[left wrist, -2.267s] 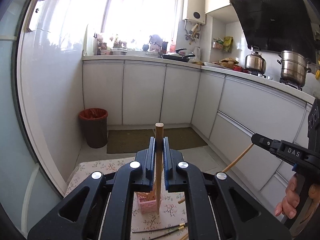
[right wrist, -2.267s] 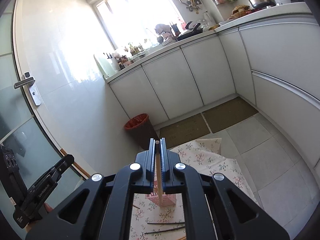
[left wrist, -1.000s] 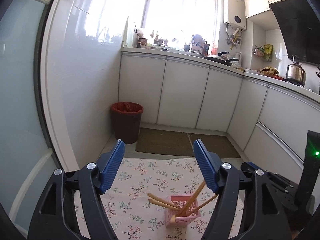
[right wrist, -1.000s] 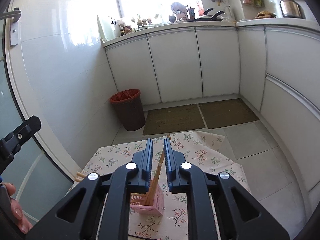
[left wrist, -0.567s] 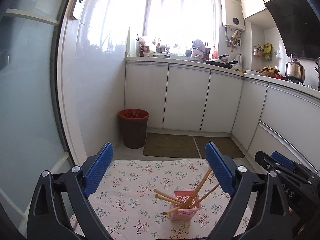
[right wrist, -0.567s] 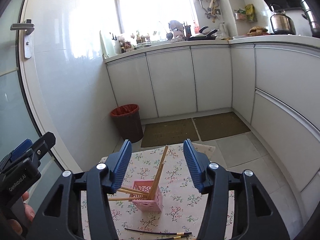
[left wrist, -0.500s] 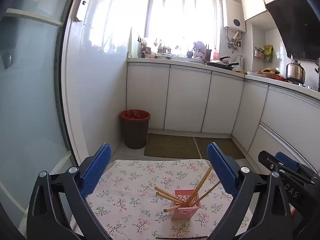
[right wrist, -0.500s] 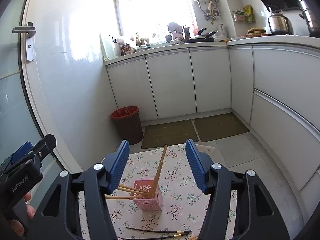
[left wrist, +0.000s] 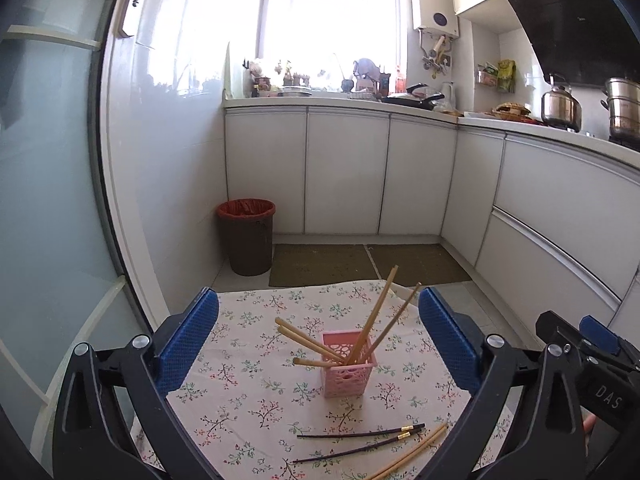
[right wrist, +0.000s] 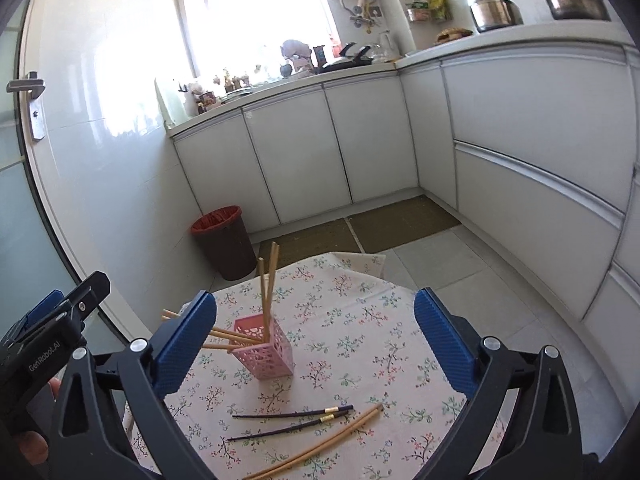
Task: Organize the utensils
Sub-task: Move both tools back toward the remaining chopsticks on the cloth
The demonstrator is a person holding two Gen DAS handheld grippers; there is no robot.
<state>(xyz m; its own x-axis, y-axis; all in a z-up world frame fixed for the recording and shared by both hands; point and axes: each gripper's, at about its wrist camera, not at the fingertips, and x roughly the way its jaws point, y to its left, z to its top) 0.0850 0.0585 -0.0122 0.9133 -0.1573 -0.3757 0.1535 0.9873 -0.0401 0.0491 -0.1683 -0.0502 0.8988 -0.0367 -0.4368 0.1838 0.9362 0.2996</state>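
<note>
A pink perforated holder (left wrist: pixel 347 376) (right wrist: pixel 267 354) stands on the floral tablecloth (left wrist: pixel 248 396) (right wrist: pixel 352 340) with several wooden chopsticks (left wrist: pixel 372 322) (right wrist: pixel 267 284) leaning in it. In front of it two dark chopsticks (left wrist: pixel 360 435) (right wrist: pixel 292 414) and a wooden pair (left wrist: pixel 416 454) (right wrist: pixel 324 446) lie flat. My left gripper (left wrist: pixel 318 308) is open and holds nothing, back from the holder. My right gripper (right wrist: pixel 315 300) has its jaws opening, with nothing between them. Each gripper shows at the edge of the other's view, the right one (left wrist: pixel 592 364) and the left one (right wrist: pixel 52 332).
A brown bin with a red liner (left wrist: pixel 247 236) (right wrist: pixel 225 246) stands on the floor beyond the table, next to two dark mats (left wrist: pixel 320 266). White cabinets (left wrist: pixel 344 172) run along the back and right. A glass door (left wrist: pixel 48 200) closes the left side.
The right gripper let go of a wooden chopstick, which now stands in the holder, and its jaws spread wide. Both grippers drew back from the holder, and the left jaws widened.
</note>
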